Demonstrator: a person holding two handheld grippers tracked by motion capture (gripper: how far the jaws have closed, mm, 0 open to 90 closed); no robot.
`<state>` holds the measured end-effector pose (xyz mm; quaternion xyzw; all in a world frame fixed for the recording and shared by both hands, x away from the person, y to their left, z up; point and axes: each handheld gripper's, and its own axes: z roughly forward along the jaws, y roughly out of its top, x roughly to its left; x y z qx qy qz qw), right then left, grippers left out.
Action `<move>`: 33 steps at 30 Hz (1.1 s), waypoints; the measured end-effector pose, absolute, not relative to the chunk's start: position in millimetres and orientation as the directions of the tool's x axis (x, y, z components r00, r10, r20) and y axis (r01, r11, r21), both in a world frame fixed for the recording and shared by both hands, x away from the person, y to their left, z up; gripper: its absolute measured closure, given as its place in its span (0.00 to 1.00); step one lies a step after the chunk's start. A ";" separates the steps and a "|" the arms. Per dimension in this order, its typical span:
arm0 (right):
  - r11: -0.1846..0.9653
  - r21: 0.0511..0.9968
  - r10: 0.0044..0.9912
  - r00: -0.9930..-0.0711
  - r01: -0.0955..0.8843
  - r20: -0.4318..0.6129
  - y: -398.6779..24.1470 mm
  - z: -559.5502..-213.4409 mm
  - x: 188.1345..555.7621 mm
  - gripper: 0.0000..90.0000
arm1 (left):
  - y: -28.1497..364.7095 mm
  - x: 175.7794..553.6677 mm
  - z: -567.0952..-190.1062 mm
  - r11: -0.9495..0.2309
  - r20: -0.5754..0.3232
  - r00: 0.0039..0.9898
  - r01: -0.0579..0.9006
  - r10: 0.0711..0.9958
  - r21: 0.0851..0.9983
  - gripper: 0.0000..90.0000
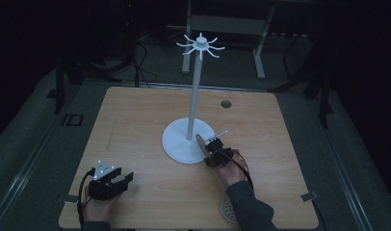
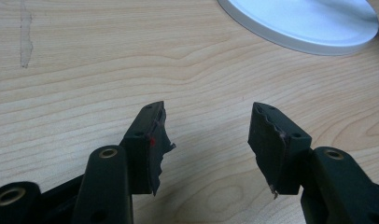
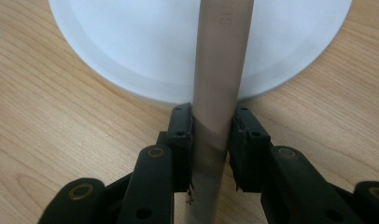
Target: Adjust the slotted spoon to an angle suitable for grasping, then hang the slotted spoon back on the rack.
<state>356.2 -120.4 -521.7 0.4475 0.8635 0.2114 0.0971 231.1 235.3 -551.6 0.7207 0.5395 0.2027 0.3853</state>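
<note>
A white stand rises from the middle of the wooden table (image 1: 136, 120). It has a round base (image 1: 176, 139), a thin pole (image 1: 193, 96) and a crown of curved hooks (image 1: 201, 45). My right gripper (image 1: 214, 147) sits at the base's near right edge, shut on a flat grey-brown bar (image 1: 201, 143) that points up and away. In the right gripper view the bar (image 3: 220, 70) runs between the jaws of the right gripper (image 3: 212, 112) and over the white base (image 3: 131, 46); its far end is cut off. My left gripper (image 1: 117, 180) hovers open and holds nothing, low over bare wood at the front left. The left gripper view shows its open jaws (image 2: 207, 107) with the base (image 2: 299, 23) farther off.
A small round hole (image 1: 226, 103) lies in the tabletop behind the stand. A pale perforated disc (image 1: 227, 211) sits at the front edge under my right sleeve. A grey frame (image 1: 222, 24) stands beyond the table in the dark. A faint smear (image 2: 25, 37) marks the wood.
</note>
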 end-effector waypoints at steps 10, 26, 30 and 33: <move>0.494 0.492 0.817 -0.577 0.717 0.021 -124.1 -514.2 352.5 0.80 | 234.3 231.4 -551.6 -0.125 -0.121 0.338 0.621 0.933 0.774 0.52; 0.461 0.562 0.826 -0.564 0.687 0.013 -129.7 -501.8 346.2 0.81 | 234.1 231.2 -551.6 -0.124 -0.122 0.338 0.622 0.933 0.773 0.52; 0.451 0.585 0.827 -0.562 0.674 0.012 -131.3 -498.6 343.9 0.81 | 234.4 231.5 -551.7 -0.123 -0.122 0.336 0.622 0.934 0.774 0.52; 0.450 0.598 0.821 -0.570 0.664 0.015 -132.6 -496.8 343.3 0.81 | 234.2 231.1 -551.5 -0.123 -0.121 0.336 0.621 0.934 0.774 0.52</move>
